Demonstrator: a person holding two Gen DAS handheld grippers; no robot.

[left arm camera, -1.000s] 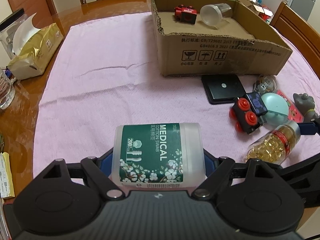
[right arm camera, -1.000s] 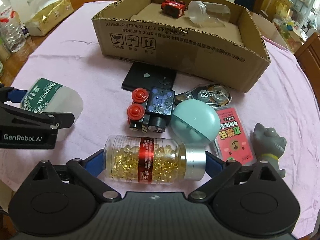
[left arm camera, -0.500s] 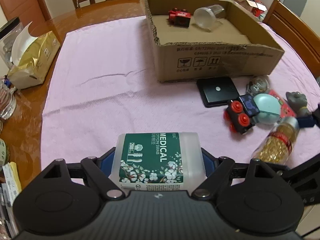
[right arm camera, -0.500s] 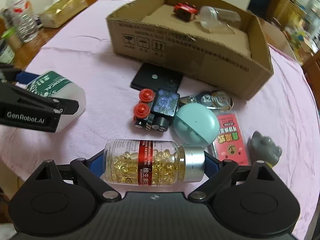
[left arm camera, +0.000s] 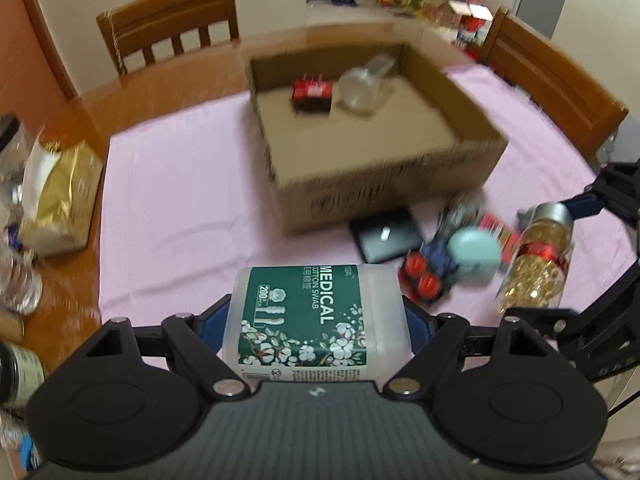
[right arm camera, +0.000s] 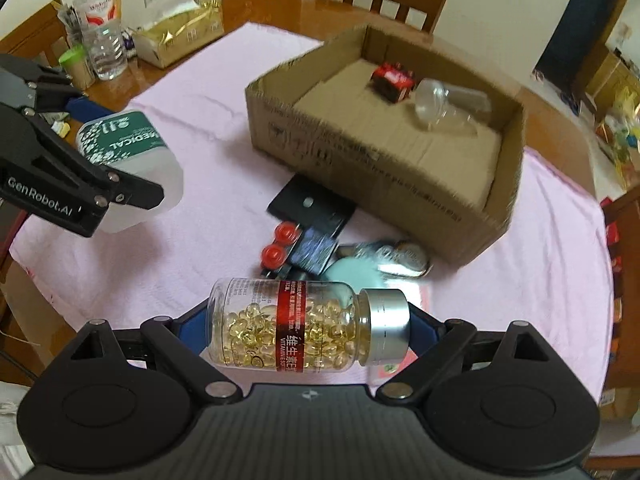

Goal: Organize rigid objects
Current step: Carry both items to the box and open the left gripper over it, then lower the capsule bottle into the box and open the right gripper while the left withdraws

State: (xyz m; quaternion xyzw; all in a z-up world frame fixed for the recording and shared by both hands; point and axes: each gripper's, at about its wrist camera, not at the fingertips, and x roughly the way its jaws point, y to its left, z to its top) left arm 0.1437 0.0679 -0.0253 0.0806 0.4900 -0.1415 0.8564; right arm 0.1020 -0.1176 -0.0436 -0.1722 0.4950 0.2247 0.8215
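My left gripper (left arm camera: 318,320) is shut on a white cotton swab box with a green label (left arm camera: 316,316), held above the pink cloth; the box also shows in the right wrist view (right arm camera: 132,160). My right gripper (right arm camera: 310,324) is shut on a clear vitamin bottle of yellow capsules with a silver cap (right arm camera: 296,332), also lifted; the bottle also shows in the left wrist view (left arm camera: 540,260). The open cardboard box (left arm camera: 400,188) stands ahead and holds a red toy car (left arm camera: 312,92) and a clear plastic jar (left arm camera: 360,88).
On the cloth before the box lie a black square case (right arm camera: 312,206), a toy with red wheels (right arm camera: 296,244), a teal ball (left arm camera: 474,252), a tape dispenser (right arm camera: 400,258) and a red card (left arm camera: 496,232). A gold tissue pack (left arm camera: 60,192), bottles (right arm camera: 102,32) and chairs (left arm camera: 172,36) surround the table.
Both grippers have risen well above the table with their objects. The views now look down on the box from higher up.
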